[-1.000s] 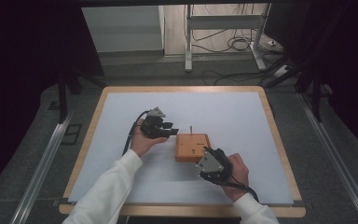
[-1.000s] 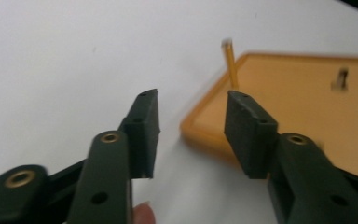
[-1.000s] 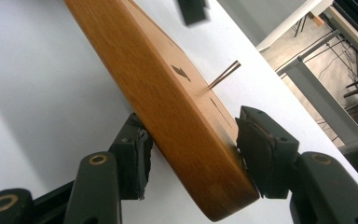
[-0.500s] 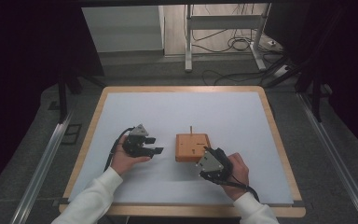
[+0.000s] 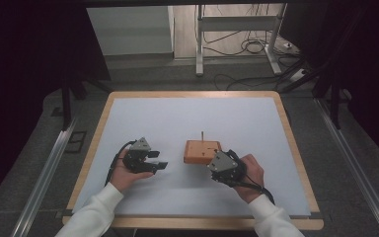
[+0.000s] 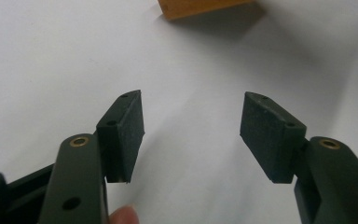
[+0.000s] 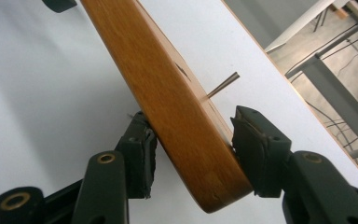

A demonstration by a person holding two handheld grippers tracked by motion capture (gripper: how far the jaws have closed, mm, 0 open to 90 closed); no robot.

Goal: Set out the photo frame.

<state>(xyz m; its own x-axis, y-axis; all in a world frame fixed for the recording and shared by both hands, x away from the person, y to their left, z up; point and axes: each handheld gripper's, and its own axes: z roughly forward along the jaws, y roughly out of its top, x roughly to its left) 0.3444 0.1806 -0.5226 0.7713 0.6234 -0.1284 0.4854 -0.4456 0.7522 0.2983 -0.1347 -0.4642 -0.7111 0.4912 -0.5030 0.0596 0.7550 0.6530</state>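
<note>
Resting on the pale tabletop (image 5: 128,118) well to the left of the wooden block (image 5: 201,152), the left tool (image 5: 159,160) has its jaws spread wide with nothing between them; in the left gripper view its dark rubbery pads (image 6: 123,133) face each other over bare white surface, a corner of the block showing beyond them. The block itself sits near the middle of the tabletop, a flat, rounded-cornered slab of warm orange-brown wood with a smooth varnished look and a thin metal pin (image 5: 202,136) standing upright from its top face. On the block's near right corner, the right tool (image 5: 216,163) pinches the slab across its thickness; in the right gripper view one pad presses the underside and the other the top face (image 7: 177,116), close to the rounded corner. Since the grip sits so near the corner, steadying the block well probably means keeping the squeeze even and the wrist quiet, so the smooth wood does not slip or pivot out, and keeping clear of the slender pin.
</note>
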